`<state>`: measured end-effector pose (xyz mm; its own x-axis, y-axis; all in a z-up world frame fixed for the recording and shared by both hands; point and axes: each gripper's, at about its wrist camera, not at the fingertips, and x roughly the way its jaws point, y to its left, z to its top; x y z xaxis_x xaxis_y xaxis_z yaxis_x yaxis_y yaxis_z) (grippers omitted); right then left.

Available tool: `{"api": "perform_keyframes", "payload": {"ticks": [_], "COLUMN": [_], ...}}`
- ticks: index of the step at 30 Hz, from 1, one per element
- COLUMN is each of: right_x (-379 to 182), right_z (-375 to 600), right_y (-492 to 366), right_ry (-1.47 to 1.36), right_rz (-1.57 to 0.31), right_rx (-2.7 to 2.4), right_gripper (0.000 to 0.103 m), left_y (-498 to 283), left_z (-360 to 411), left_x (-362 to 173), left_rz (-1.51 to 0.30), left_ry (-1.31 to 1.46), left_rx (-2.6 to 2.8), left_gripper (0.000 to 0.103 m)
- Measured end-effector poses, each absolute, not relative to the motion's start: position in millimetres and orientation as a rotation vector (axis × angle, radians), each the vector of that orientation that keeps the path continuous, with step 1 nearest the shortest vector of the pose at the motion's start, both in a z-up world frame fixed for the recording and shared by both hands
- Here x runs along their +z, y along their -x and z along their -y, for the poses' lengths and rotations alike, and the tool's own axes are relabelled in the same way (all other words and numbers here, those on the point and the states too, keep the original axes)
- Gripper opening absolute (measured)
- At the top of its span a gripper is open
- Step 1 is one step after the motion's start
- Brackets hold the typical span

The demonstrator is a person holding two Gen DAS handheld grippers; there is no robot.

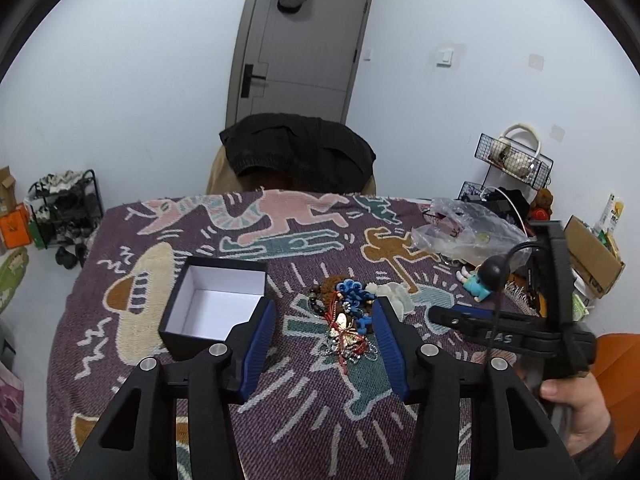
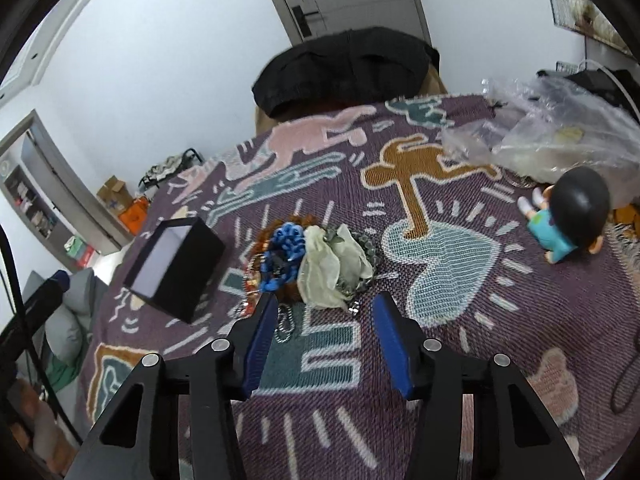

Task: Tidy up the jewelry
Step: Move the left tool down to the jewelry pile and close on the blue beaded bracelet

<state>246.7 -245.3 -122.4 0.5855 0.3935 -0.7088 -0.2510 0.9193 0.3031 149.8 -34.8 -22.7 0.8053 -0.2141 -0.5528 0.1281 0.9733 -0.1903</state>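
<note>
**Jewelry sorting barely begun: box empty, pile untouched**

The open black gift box sits on the patterned woven cloth covering the counter, and its white interior shows nothing inside. Just to its right lies the jewelry pile: a tangled heap with a blue beaded piece, brown beads, red cord, silvery chain and a pale gauzy pouch all bunched together. Nothing from the heap appears to be in the box, so as far as these views show the whole task remains: pieces need separating and moving into the box.

The left gripper hangs over the near side of the pile with its jaws spread partway; the red cord and chain lie in the gap between the blue pads, but the pads do not press on anything. The right gripper, held in a person's hand, points down at the pouch and the chain, its jaws likewise partly spread and holding nothing. Both look poised for a first pick.

A small toy figure and a crumpled clear plastic bag lie off to the right, well apart from the pile, and seem to play no part
</note>
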Motion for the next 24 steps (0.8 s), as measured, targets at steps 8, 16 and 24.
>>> {"api": "perform_keyframes", "payload": {"ticks": [8, 16, 24], "right_x": [-146, -152, -165], "right_z": [240, 236, 243], "right_y": [-288, -311, -323], "right_ry": [-0.193, -0.156, -0.21], "right_rz": [-0.896, -0.897, -0.917], "right_rx": [0.396, 0.37, 0.404], "right_gripper": [0.051, 0.051, 0.038], "left_y": [-187, -210, -228], "left_z": [42, 46, 47], "left_x": [-39, -55, -67], "left_rz": [-0.695, -0.744, -0.775], "left_ry": [0.155, 0.158, 0.185], "left_rx": [-0.2, -0.203, -0.207], "left_gripper": [0.045, 0.045, 0.045]}}
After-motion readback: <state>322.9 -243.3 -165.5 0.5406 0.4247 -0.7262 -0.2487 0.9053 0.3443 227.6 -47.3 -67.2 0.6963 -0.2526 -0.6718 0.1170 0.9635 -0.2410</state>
